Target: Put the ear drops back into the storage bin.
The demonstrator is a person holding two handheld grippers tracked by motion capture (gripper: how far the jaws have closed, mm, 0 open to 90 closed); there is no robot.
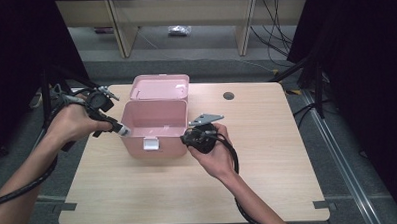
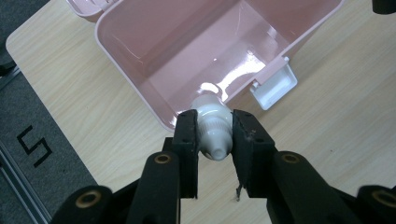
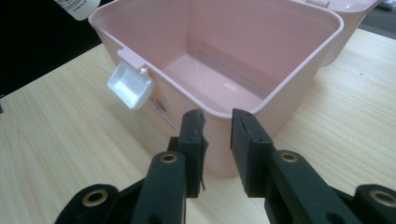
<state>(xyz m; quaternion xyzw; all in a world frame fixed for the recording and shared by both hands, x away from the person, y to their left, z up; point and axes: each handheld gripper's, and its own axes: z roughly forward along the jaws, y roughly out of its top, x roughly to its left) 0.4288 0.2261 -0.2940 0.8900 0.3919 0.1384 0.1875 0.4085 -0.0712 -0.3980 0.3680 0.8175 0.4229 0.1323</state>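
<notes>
I have the left gripper clamped on a small white bottle, cap end toward my camera, its far end poised just over the near-left rim of the open pink box. In the high view the bottle sits at the box's left wall, not yet inside. The right gripper stands at the box's right side, jaws parted with nothing between them, the rim corner just beyond the tips; whether they touch the wall I can't quite tell from here.

To do this well, I'd carry the bottle further over the opening, toward the middle of the bare floor, lower it past the rim, and only then let go, so it doesn't clip the edge and tip outward. The right gripper could steady the box if it slides.

The box's lid lies hinged back on the far side, its white latch hanging at the near wall. The wooden table is pale, with a cable hole at far right; beyond is grey floor, desk legs and trailing cables.
</notes>
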